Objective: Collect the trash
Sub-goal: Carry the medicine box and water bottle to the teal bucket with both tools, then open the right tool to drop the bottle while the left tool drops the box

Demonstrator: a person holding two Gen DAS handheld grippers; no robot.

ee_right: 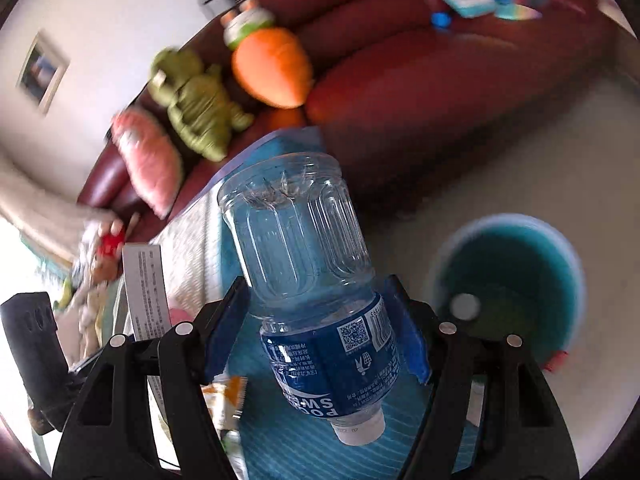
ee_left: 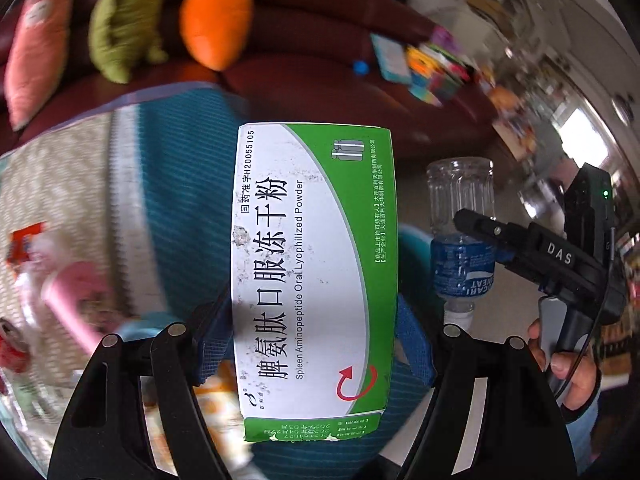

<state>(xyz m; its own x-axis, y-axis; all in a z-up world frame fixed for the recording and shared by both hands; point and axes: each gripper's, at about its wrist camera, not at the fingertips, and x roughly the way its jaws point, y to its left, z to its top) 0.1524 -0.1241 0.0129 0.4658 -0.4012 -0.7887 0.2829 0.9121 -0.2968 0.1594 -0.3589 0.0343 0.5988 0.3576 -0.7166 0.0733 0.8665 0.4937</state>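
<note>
My left gripper is shut on a green and white medicine box, held up above a blue and cream cloth-covered table. My right gripper is shut on an empty clear plastic bottle with a blue label, held with its white cap toward the camera. The bottle and the right gripper's black body show in the left wrist view to the box's right. The box's edge shows at the left of the right wrist view. A teal round bin stands on the floor, lower right of the bottle.
A dark red sofa lies behind with a pink cushion, a green plush toy, an orange carrot plush and colourful books. Wrappers and a pink item lie on the table at left.
</note>
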